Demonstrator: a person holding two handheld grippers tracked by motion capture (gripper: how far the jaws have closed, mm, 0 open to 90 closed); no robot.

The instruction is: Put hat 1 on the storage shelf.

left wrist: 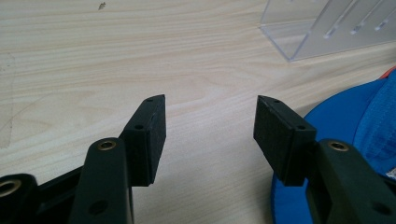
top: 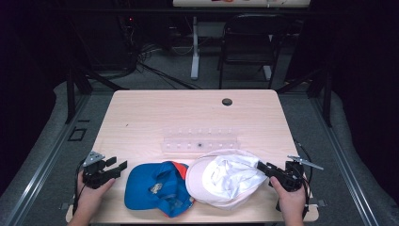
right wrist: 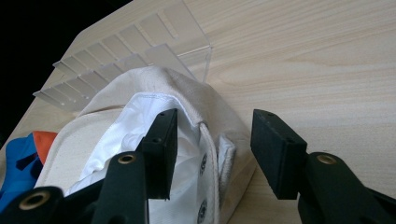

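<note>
Two caps lie upside down near the table's front edge: a blue cap (top: pixel 155 188) (left wrist: pixel 369 121) with an orange patch, and a white cap (top: pixel 226 179) (right wrist: pixel 187 88) to its right, touching it. My left gripper (top: pixel 117 164) (left wrist: pixel 210 107) is open over bare wood just left of the blue cap, with nothing between its jaws. My right gripper (top: pixel 259 165) (right wrist: pixel 215 116) is open at the white cap's right edge. One jaw stands inside the cap and the other outside, so the rim lies between them with a gap on the outer side.
A clear acrylic rack (top: pixel 200 141) (left wrist: pixel 327 28) (right wrist: pixel 126 51) with slots lies just behind the caps at mid-table. A round cable hole (top: pixel 227 101) sits near the far edge of the wooden table (top: pixel 188 108). A dark chair (top: pixel 249 42) stands beyond it.
</note>
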